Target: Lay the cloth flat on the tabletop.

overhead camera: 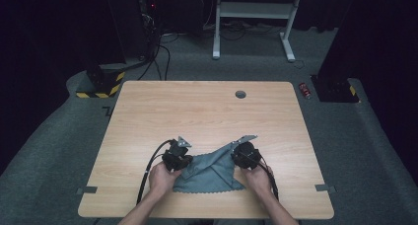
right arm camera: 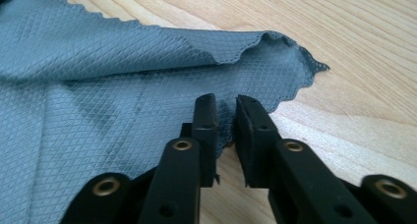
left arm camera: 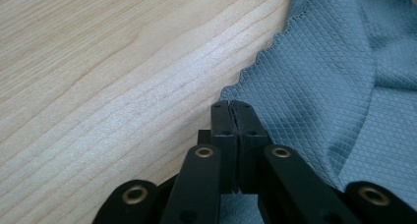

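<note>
Blue-grey cloth (overhead camera: 209,173) lies crumpled on the wooden table (overhead camera: 207,111), near the edge where the person sits. The left gripper (left arm camera: 231,106) is at the cloth's left edge, and its jaws are pressed tight together right at the wavy hem; it looks like they pinch the hem, but I cannot tell for sure. The right gripper (right arm camera: 226,103) is at the cloth's right corner. Its jaws stand close with a small gap, and a fold of the cloth sits between them. Each hand is beside its own end of the cloth, so the cloth stretches from one gripper to the other. I think the next move is to lift or pull it flat. I see no words or labels on the cloth.
</note>
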The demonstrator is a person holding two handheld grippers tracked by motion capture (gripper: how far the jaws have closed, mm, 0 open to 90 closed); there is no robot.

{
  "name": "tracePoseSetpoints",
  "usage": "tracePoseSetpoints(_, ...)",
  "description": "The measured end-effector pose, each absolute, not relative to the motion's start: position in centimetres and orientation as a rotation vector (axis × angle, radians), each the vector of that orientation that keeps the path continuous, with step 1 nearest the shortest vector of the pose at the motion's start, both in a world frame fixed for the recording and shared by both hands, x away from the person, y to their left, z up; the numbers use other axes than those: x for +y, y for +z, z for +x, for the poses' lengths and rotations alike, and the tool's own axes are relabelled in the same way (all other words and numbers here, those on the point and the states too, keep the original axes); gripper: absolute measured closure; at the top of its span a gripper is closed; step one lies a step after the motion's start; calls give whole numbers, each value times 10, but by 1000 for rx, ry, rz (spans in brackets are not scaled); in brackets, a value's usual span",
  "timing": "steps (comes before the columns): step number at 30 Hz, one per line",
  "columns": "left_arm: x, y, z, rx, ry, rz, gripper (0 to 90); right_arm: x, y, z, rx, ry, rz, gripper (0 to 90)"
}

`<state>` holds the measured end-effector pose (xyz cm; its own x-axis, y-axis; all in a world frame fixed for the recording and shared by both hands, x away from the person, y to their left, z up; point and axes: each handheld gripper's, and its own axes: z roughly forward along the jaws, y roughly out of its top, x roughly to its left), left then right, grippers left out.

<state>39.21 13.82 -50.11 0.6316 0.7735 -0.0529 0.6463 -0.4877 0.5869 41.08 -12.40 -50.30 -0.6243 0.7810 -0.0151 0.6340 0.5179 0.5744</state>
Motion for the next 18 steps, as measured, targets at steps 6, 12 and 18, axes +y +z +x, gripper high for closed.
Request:
tracePoseSetpoints(6,146,-496,393,1124,293,2232,896,-122,-503,411,2512,771,1158,877)
tracePoseSetpoints(12,156,-491,395,1142,296,2194,897,-121,-502,411,2508,763,1157,887)
tracePoseSetpoints(18,160,-479,399,1138,329,2158,898,-124,-496,412,2491,787,1160,890)
